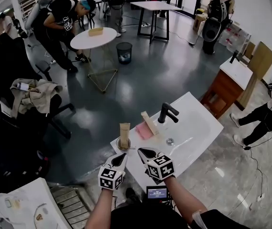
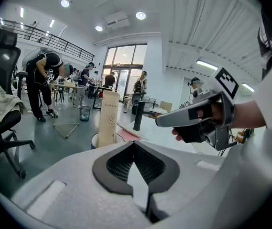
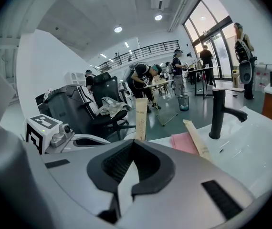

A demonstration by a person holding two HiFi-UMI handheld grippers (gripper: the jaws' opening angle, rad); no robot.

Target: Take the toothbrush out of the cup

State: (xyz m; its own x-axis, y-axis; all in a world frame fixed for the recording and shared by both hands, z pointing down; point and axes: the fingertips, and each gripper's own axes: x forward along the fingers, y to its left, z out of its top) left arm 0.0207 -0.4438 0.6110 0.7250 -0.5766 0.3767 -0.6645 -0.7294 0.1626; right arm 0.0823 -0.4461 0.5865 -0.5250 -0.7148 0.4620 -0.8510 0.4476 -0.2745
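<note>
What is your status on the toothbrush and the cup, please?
Left gripper and right gripper both shut, empty. Boxed toothbrush upright in cup, untouched. Nothing between grippers and cup.

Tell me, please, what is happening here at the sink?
A person stands at a white sink counter with a tool in each hand. The left tool and the right tool are both shut and empty, side by side at the counter's near edge, close to the cup but not touching it. A tall beige pack, presumably the toothbrush, stands upright in the cup. A pink cloth and a second beige pack lie near the black faucet. Nothing is taken out yet.
</note>
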